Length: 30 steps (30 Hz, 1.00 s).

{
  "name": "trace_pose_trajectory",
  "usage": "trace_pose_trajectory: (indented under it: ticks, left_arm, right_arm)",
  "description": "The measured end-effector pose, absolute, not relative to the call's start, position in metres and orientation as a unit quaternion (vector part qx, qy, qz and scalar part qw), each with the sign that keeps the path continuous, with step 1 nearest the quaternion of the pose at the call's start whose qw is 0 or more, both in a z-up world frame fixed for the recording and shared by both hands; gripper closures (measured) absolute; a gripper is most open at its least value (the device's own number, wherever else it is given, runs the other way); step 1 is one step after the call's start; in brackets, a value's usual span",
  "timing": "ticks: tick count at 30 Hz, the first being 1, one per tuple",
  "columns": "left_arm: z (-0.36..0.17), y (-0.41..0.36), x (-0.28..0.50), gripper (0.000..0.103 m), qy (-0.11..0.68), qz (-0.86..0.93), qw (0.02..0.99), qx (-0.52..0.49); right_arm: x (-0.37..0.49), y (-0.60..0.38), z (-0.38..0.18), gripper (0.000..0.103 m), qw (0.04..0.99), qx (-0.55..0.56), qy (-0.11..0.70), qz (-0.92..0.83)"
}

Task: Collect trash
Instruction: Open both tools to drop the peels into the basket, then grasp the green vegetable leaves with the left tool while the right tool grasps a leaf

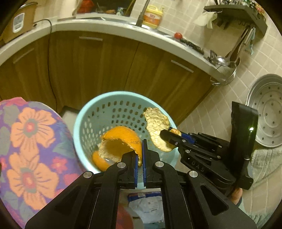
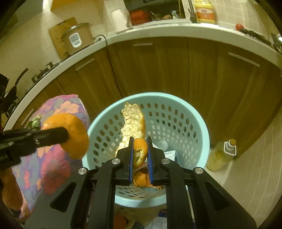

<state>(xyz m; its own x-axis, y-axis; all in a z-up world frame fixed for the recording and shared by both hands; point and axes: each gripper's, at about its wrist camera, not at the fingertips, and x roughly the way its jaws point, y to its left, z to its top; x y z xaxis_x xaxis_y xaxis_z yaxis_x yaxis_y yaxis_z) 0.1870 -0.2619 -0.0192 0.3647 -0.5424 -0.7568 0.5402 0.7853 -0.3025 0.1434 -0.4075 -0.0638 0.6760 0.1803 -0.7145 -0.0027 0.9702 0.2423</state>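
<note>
Both jaws pinch orange peel (image 1: 121, 146) above basket (image 1: 84, 119); lettering "DAS", perhaps.

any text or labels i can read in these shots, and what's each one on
"DAS" – raised letters on the black body of the right gripper, seen from the left wrist view.
"nea" – partial word on a white carton inside the blue basket.
Yellow jug on the counter: red label mark, too blurred to read.
Rice cooker panel: too small to read.
Oil bottle label: blurred.
</note>
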Motion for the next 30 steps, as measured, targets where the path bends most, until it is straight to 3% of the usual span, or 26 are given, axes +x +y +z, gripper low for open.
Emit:
trace_pose_trajectory:
  ticks: [4, 6, 8, 10, 12, 23, 30]
  left_arm:
    - [-0.026, -0.268, 0.191, 0.096, 0.463, -0.318, 0.827, -0.002]
    - [-0.026, -0.265, 0.193, 0.086, 0.464, -0.319, 0.827, -0.010]
    - [-0.023, -0.262, 0.193, 0.069, 0.461, -0.314, 0.830, -0.013]
    - [-0.018, -0.257, 0.189, 0.067, 0.452, -0.316, 0.834, -0.012]
    - [-0.013, -0.252, 0.186, 0.066, 0.448, -0.318, 0.835, -0.013]
    - [-0.004, -0.232, 0.173, 0.061, 0.439, -0.317, 0.841, -0.016]
    - [0.023, -0.176, 0.156, 0.061, 0.402, -0.283, 0.870, -0.030]
  right_arm:
    - [0.147, -0.406, -0.070, 0.091, 0.903, 0.112, 0.412, 0.049]
    - [0.148, -0.407, -0.074, 0.090, 0.900, 0.114, 0.418, 0.049]
    - [0.151, -0.408, -0.077, 0.085, 0.894, 0.120, 0.428, 0.049]
    - [0.150, -0.410, -0.079, 0.077, 0.892, 0.126, 0.432, 0.052]
    - [0.150, -0.411, -0.080, 0.059, 0.892, 0.126, 0.433, 0.048]
    - [0.142, -0.396, -0.056, 0.058, 0.901, 0.121, 0.411, 0.067]
    - [0.143, -0.357, -0.026, 0.058, 0.911, 0.108, 0.381, 0.113]
